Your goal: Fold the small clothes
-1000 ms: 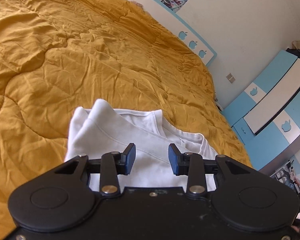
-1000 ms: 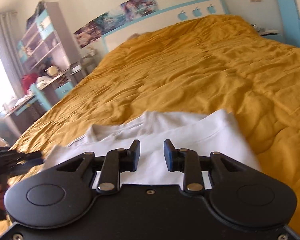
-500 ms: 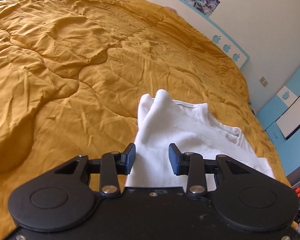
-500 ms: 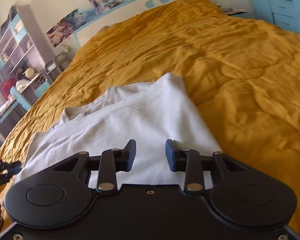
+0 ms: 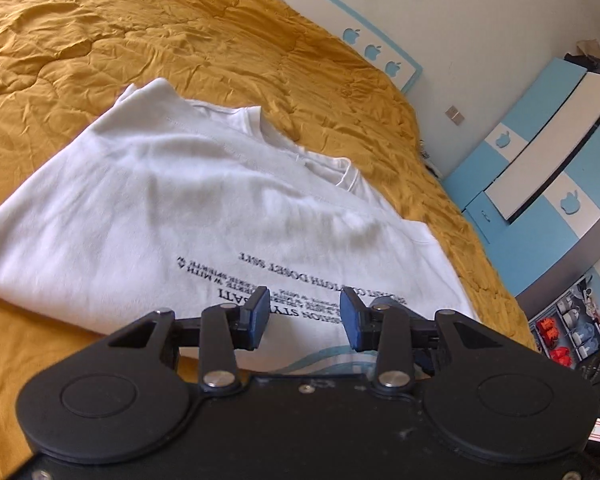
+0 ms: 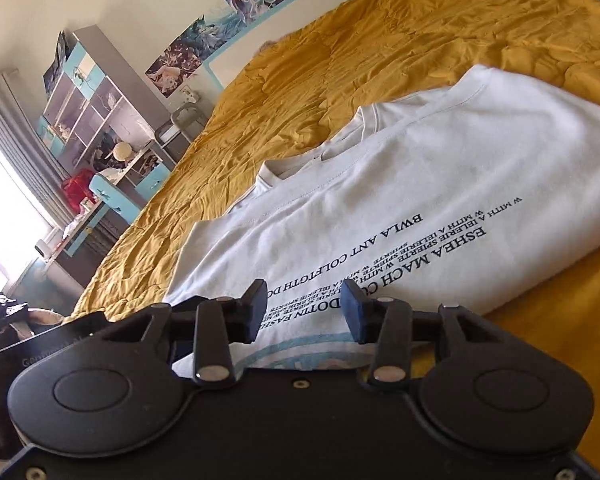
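A white T-shirt (image 5: 204, 208) with black printed lettering lies on the mustard quilt (image 5: 100, 40), its sides folded inward and its collar pointing to the far end of the bed. My left gripper (image 5: 303, 318) hovers over the shirt's near printed part, jaws opening, nothing between the pads. In the right wrist view the same T-shirt (image 6: 440, 184) lies spread ahead. My right gripper (image 6: 306, 312) stands over its near hem, jaws opening too, with no cloth pinched between them.
The quilt (image 6: 380, 40) covers the whole bed up to a white and blue headboard (image 5: 364, 32). Blue and white cabinets (image 5: 540, 152) stand right of the bed. A shelf unit and desk (image 6: 100, 128) stand at the left by a bright window.
Both grippers have pulled back toward the near hem, so the shirt's printed lettering has come into view. The gap between each pair of jaws has widened, the right one more clearly.
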The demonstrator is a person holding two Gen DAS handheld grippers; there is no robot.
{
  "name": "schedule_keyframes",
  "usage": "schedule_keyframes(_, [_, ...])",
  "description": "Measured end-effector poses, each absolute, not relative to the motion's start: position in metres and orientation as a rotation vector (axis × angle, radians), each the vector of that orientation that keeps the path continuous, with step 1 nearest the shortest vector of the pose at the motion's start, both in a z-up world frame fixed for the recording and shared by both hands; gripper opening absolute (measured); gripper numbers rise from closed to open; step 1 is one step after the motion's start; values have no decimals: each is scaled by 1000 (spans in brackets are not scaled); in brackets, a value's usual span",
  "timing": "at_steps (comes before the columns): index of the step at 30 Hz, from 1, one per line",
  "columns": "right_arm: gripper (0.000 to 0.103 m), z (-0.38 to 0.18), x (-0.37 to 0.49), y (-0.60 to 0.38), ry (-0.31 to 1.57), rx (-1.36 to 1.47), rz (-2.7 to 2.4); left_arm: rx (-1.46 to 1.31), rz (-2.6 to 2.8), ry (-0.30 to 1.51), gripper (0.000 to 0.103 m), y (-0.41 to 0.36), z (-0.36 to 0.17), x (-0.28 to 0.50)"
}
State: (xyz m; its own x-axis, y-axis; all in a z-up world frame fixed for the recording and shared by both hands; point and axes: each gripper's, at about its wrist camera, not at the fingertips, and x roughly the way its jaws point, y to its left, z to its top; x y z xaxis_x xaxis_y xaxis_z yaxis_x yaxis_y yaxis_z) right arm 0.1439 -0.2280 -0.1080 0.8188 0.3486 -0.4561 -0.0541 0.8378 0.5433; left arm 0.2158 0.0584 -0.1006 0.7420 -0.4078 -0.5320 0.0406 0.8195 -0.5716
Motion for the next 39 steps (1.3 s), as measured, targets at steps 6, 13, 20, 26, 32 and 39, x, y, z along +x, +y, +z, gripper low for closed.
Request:
schedule_keyframes(6, [41,-105,140,-263,570,543,141,-627,-249,710,41,74,-109,213])
schedule_keyframes(13, [41,-105,129,-335,545,573,-35,-596,-225,706,42,86,-104,209])
schedule_keyframes(20, [37,-108,123,-374,538,595,-102,-582,-229,713,43,105,-102,204])
schedule_keyframes(26, [37,-110,123,-377,545,587,-126,-548,-128,682,43,136,-99,192])
schedule_keyframes(32, [52,-88,129,-359,522,477,-151,-665,-116,693,43,170,-120,195])
schedule_keyframes(39, [56,-49,218,-285,484,386,128,-664,-140,673,45,169,-126,190])
